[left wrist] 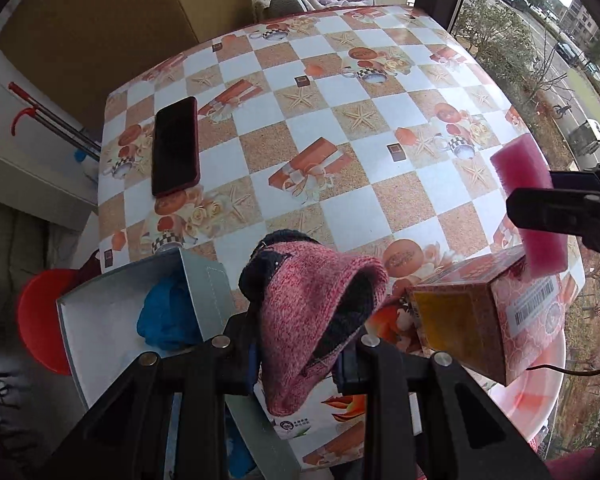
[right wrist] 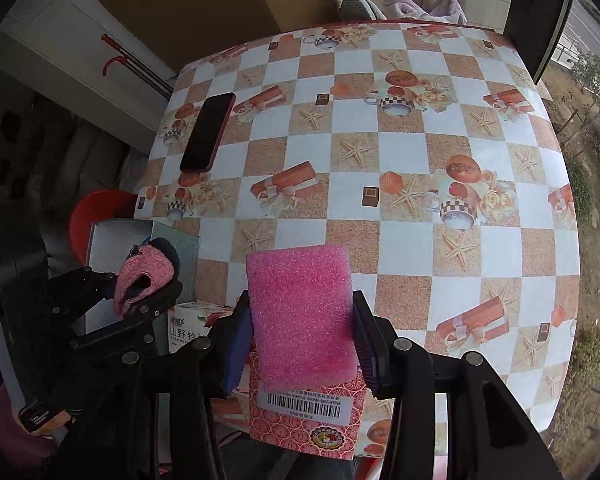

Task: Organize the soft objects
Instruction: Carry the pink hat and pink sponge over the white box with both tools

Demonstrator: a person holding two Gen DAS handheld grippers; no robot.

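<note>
Both sets of jaws are clamped on something soft. Closest in the left wrist view, the left gripper (left wrist: 300,344) pinches a pink knitted hat (left wrist: 312,316), whose dark-lined opening sags between the pads while its crown droops toward the camera. In the right wrist view, the right gripper (right wrist: 300,340) squeezes a pink sponge (right wrist: 300,316) by its two side edges, so the block stands upright between the pads.

Just below and beside the grippers sit the containers. A grey box (left wrist: 112,312) lies open at the near left corner of the table (left wrist: 340,128), with a blue cloth (left wrist: 166,316) already lying in it. A patterned carton (left wrist: 496,316) with a barcode label stands to the right, directly under the sponge. Farther out, the checked tablecloth is bare except for a dark phone (left wrist: 176,146) lying flat near the left edge. Beyond the table is a window.

My judgement is that both items are being carried, and the grey box looks the likely home for soft things. To do this well, bring each piece fully over the opening before loosening the grip, lower it so the floppy hat does not catch on the box wall, and release one hand at a time so the two grippers stay out of each other's way.
</note>
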